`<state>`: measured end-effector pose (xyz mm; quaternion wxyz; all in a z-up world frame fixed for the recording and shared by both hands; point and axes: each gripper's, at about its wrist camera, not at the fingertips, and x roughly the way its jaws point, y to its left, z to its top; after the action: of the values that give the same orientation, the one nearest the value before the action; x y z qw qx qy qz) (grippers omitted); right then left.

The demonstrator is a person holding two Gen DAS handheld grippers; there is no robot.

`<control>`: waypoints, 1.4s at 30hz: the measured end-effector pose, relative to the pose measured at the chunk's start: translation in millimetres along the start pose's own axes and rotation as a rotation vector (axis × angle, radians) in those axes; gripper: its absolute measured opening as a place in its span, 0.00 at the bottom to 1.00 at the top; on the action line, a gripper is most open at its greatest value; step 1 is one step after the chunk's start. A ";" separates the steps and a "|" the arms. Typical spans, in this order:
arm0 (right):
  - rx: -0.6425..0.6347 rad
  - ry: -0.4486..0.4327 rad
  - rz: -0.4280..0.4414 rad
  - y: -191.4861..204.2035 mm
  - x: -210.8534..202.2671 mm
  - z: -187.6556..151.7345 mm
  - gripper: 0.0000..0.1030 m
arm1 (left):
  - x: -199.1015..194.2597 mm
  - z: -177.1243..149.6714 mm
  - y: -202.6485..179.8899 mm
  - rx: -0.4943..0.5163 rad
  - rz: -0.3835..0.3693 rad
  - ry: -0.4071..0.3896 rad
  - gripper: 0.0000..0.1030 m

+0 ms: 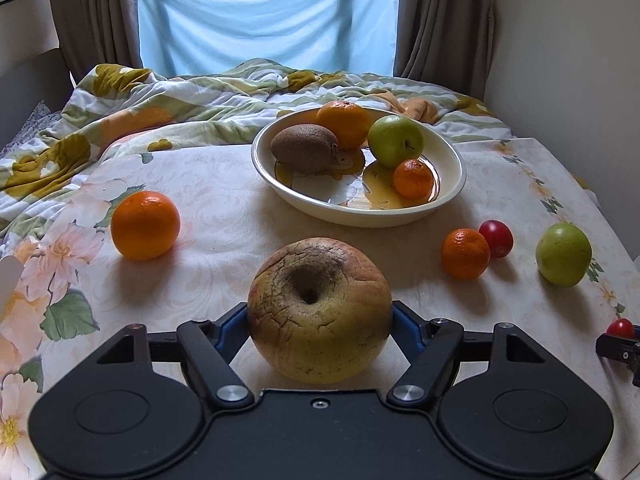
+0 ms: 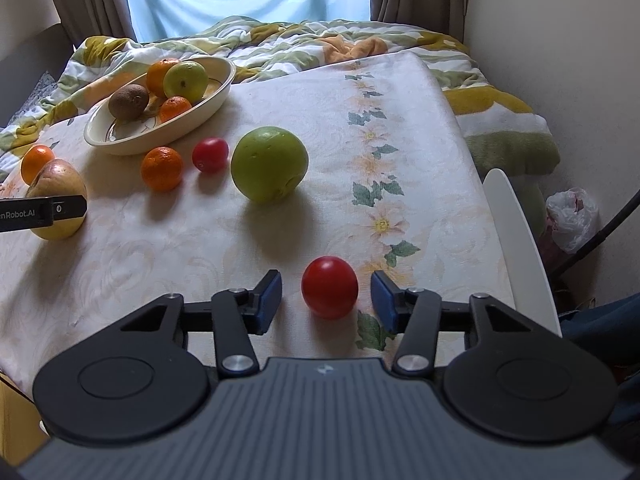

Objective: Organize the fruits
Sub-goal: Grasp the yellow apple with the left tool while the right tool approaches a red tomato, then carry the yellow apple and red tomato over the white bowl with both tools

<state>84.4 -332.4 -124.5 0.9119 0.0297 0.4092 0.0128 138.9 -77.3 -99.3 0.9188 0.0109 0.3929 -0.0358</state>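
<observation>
My left gripper (image 1: 320,316) is shut on a large wrinkled yellow-red apple (image 1: 319,312), which rests on the floral tablecloth; it also shows in the right wrist view (image 2: 58,196). My right gripper (image 2: 326,294) is open around a small red tomato (image 2: 329,287), not touching it. A cream bowl (image 1: 448,196) behind the apple holds a kiwi (image 1: 304,147), an orange (image 1: 344,123), a green apple (image 1: 395,140) and a mandarin (image 1: 413,179). Loose on the cloth lie an orange (image 1: 145,225), a mandarin (image 1: 465,253), a second tomato (image 1: 496,238) and a green apple (image 1: 563,254).
A crumpled floral quilt (image 1: 160,100) lies behind the table, below a curtained window. A white chair back (image 2: 516,240) and a plastic bag (image 2: 572,220) stand off the table's right edge, by the wall.
</observation>
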 end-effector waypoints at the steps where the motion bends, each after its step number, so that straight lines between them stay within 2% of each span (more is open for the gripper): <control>1: -0.008 -0.001 -0.003 1.0 0.0 -0.1 0.45 | -1.5 -0.9 -0.1 -0.002 -0.001 0.001 0.75; 2: -0.013 -0.004 -0.005 1.5 -0.5 -0.2 0.42 | -2.9 -1.7 0.1 -0.004 -0.003 0.002 0.75; 14: -0.023 -0.027 0.013 7.6 -19.3 7.0 0.42 | -38.4 -1.0 4.4 -0.036 -0.018 -0.020 0.75; 26: -0.044 -0.068 0.027 20.7 -58.1 32.3 0.42 | -85.9 15.4 14.7 -0.072 -0.020 -0.051 0.75; 34: -0.070 -0.099 0.047 27.5 -85.3 58.7 0.42 | -114.2 37.7 18.7 -0.072 -0.016 -0.087 0.75; 42: -0.132 -0.147 0.069 40.8 -91.0 98.6 0.42 | -109.6 71.9 19.7 -0.052 -0.027 -0.122 0.75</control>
<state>97.6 -300.4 11.3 0.9385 -0.0153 0.3381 0.0687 116.8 -54.9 29.4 0.9405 -0.0205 0.3371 -0.0384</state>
